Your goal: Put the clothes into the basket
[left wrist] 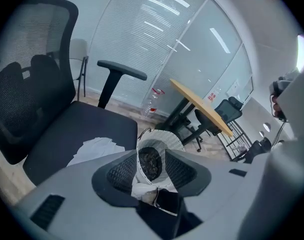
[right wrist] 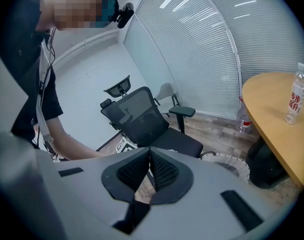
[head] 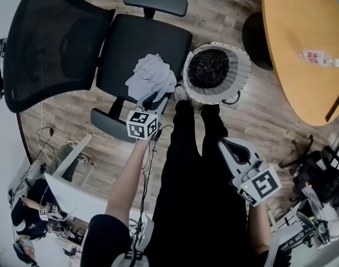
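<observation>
A crumpled pale grey garment lies on the seat of a black office chair. Beside the chair on the floor stands a round white basket with something dark inside. My left gripper hangs at the near edge of the garment, jaws open with nothing between them. In the left gripper view the garment lies left of the gripper, and the basket shows through the gap. My right gripper is held low beside the person's leg, shut and empty.
A wooden table with a water bottle stands right of the basket. The chair's armrests flank the seat. The person's dark legs stand just before the basket. Cables and clutter lie at the lower left and right.
</observation>
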